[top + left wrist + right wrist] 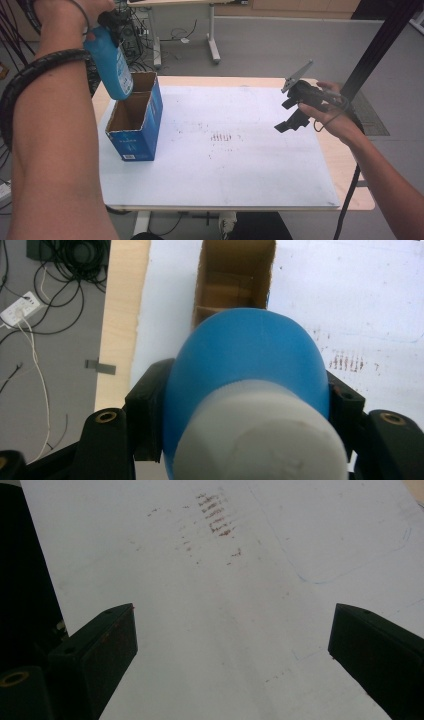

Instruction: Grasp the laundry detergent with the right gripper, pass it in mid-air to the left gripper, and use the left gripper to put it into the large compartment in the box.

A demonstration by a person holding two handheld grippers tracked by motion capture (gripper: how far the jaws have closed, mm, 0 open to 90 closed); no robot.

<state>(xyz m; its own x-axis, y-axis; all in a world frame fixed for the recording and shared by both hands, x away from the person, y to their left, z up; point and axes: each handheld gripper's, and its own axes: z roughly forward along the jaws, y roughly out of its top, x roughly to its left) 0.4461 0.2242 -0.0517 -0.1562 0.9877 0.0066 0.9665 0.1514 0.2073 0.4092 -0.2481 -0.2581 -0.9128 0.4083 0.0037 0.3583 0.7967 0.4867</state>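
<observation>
Blue plastic bottle clamped in left hand-held gripper, cap up, long axis near-upright – directly above open blue cardboard box at desk's left edge – right hand-held gripper wide, empty, well apart.

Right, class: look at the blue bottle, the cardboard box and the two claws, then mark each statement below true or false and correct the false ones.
1. The left claw grips a blue plastic bottle with a white cap. True.
2. The bottle lies flat on the white table sheet. False: it hangs above the open blue cardboard box, bottom end down.
3. The box has its open top facing up. True.
4. The right claw holds a second bottle. False: its jaws stand apart with nothing between them.
5. The box stands at the right edge of the table. False: it stands near the left edge in the high view.
</observation>
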